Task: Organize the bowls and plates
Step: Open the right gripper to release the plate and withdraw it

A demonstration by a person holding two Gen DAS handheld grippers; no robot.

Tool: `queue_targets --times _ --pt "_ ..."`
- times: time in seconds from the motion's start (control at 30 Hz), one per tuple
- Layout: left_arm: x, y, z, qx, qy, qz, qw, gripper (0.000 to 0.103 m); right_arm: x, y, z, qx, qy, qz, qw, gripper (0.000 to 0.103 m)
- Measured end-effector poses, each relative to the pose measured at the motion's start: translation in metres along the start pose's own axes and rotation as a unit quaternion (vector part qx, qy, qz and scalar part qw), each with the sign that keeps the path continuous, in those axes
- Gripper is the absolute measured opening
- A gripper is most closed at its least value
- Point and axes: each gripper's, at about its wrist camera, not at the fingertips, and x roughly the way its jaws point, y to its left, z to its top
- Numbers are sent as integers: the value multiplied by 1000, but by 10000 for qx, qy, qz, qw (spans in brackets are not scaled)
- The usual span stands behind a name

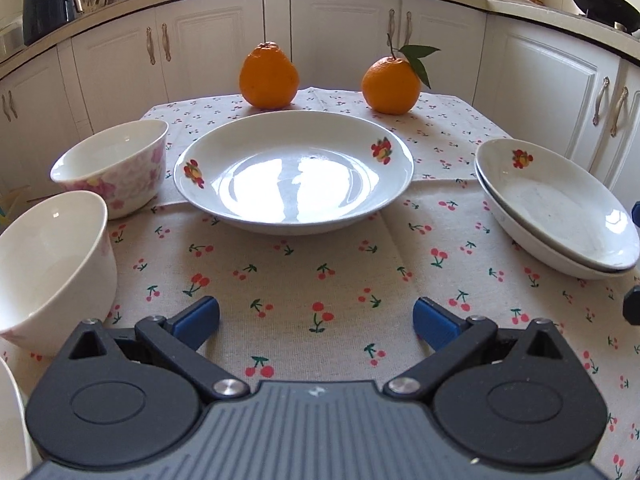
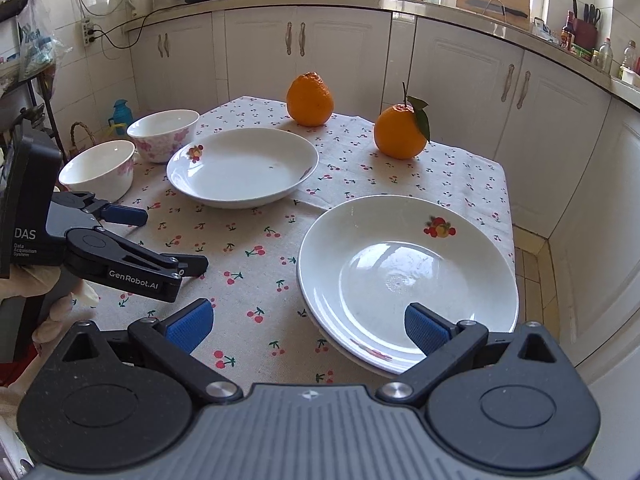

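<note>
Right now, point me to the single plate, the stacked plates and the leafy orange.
single plate (image 1: 294, 178): left wrist view, on the glossy centre well.
stacked plates (image 2: 408, 276): right wrist view, on the top plate's well.
leafy orange (image 1: 391, 86): left wrist view, on the fruit's front skin.

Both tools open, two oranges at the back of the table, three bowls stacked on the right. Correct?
Not quite: the stack on the right is two plates, not three bowls, as the left wrist view shows. Both the left tool and right tool are open, and the oranges stand at the back.
</note>
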Motion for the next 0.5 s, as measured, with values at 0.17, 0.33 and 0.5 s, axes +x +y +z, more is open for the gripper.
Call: queue_targets --times 0.17,0.33,0.5 --pt "10 0 8 -73 -51 70 9999 103 9 -8 15 -86 45 334 9994 103" --pt "23 -1 19 -76 -28 76 9999 103 28 -15 41 -347 152 660 9971 103" --pt "29 0 24 -115 -43 116 9999 103 54 -19 73 -679 225 1032 9921 103"
